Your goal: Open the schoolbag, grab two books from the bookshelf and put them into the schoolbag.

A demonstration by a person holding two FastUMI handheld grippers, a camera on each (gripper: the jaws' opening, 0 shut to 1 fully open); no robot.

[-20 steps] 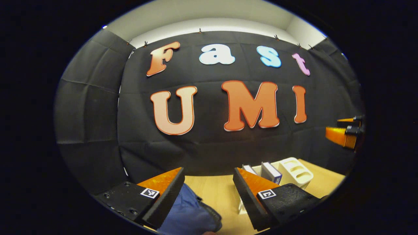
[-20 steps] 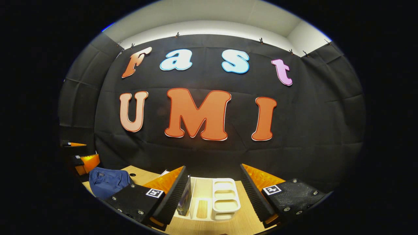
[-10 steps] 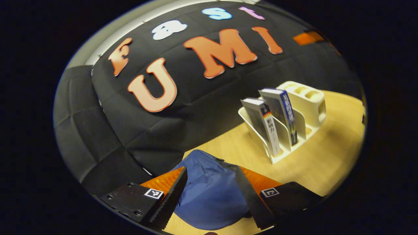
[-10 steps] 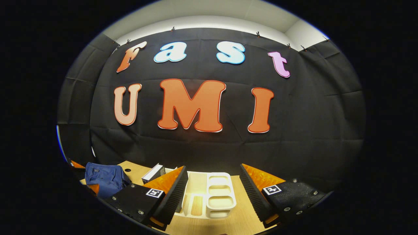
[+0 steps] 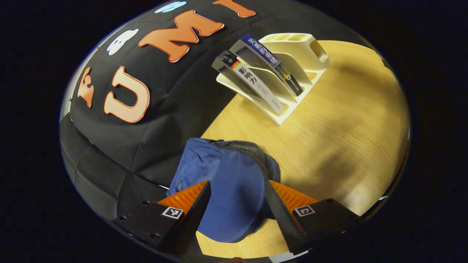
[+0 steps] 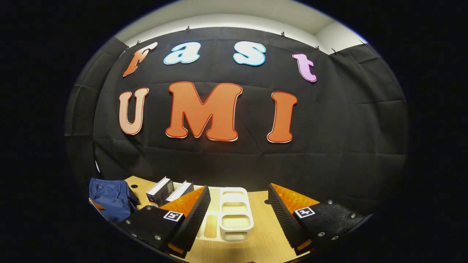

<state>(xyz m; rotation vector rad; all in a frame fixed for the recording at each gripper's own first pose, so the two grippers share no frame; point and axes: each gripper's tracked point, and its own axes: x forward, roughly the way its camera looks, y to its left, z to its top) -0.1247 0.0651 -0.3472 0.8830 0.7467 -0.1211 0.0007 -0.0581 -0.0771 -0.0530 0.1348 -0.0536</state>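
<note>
A blue schoolbag (image 5: 226,182) lies on the wooden table (image 5: 340,138), zipped closed as far as I can tell. My left gripper (image 5: 237,190) hovers over it, open, fingers astride the bag's near end. A cream bookshelf rack (image 5: 292,54) holds two leaning books (image 5: 252,78) further back. In the right gripper view, my right gripper (image 6: 239,195) is open above the rack (image 6: 234,213). The two books (image 6: 169,189) stand left of it, and the schoolbag (image 6: 109,199) sits at the far left.
The black cloth wall (image 6: 234,160) closes off the back of the table. Bare wooden tabletop (image 5: 347,153) spreads to the right of the schoolbag and in front of the rack.
The left gripper has tilted down and come over the schoolbag, which now sits between its fingers. The right gripper has drifted slightly right; both books now show beside its left finger.
</note>
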